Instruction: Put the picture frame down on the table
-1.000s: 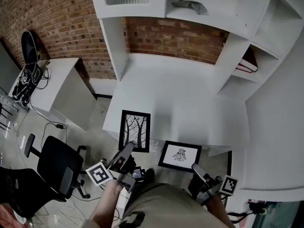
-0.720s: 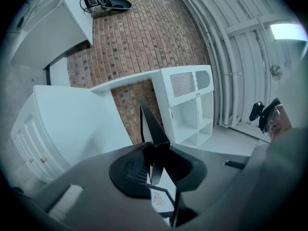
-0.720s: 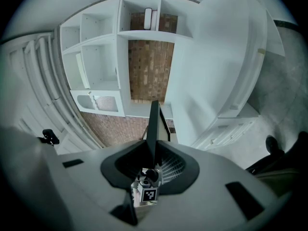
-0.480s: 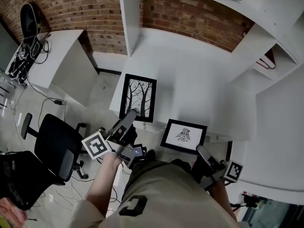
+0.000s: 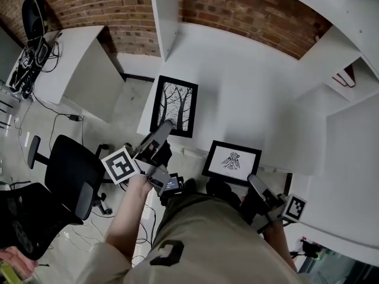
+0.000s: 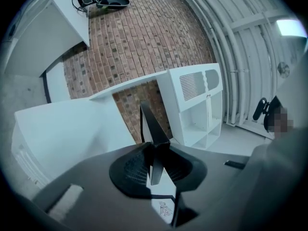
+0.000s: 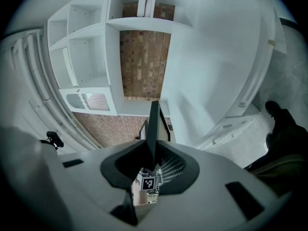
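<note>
**2 picture frames held over the table's near edge, 1 in each gripper**

The left gripper (image 5: 163, 130) is clamped narrow on the near edge of the tree picture frame (image 5: 174, 105). That frame lies face up over the near left corner of the table (image 5: 237, 70), with its near end hanging past the edge. The right gripper (image 5: 254, 185) pinches the bird picture frame (image 5: 233, 160) the same way, at the table's near edge further right. The step in hand looks like the set-down itself, though from above I cannot tell whether either frame already rests on the tabletop. The next move likely calls for lowering each frame flat and fully inside the edge. The jaws would then part and pull away without dragging the frame along.
</note>
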Motion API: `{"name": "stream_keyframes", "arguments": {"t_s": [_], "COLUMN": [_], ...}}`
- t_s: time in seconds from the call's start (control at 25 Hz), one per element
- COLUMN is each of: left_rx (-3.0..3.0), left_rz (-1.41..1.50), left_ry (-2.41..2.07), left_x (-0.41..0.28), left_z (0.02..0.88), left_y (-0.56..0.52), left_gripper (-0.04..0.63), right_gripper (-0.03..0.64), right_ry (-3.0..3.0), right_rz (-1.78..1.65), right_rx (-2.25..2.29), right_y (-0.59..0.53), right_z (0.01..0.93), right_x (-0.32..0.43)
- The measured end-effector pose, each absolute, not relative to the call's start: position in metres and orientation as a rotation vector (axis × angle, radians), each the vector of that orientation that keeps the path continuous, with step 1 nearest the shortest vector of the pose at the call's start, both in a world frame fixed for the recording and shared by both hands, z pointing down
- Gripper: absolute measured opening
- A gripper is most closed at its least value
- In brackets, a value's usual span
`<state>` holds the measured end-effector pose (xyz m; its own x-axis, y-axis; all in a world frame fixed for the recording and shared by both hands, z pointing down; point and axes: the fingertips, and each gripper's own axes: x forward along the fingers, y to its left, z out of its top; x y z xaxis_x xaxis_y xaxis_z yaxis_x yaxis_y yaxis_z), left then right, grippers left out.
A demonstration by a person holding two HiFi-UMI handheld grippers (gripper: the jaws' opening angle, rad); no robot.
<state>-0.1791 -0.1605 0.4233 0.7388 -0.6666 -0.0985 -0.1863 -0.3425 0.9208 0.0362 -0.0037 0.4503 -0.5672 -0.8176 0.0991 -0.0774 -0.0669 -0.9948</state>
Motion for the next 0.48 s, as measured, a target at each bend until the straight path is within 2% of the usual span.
{"name": "stream_keyframes", "arguments": {"t_s": [0.48], "left_rx": [1.879], "left_rz": [-0.497], "left_ry": [-0.724], "left_x": [-0.111], "left_z": [0.436], "left_y": [-0.223], "left_gripper": [0.055], "right_gripper": [0.066], "right_ry": [1.622], "right_rz": [-1.744], "right_rx": [-0.866], "right_y": [-0.057], "right_z": [0.459], "right_x": [0.086]}}
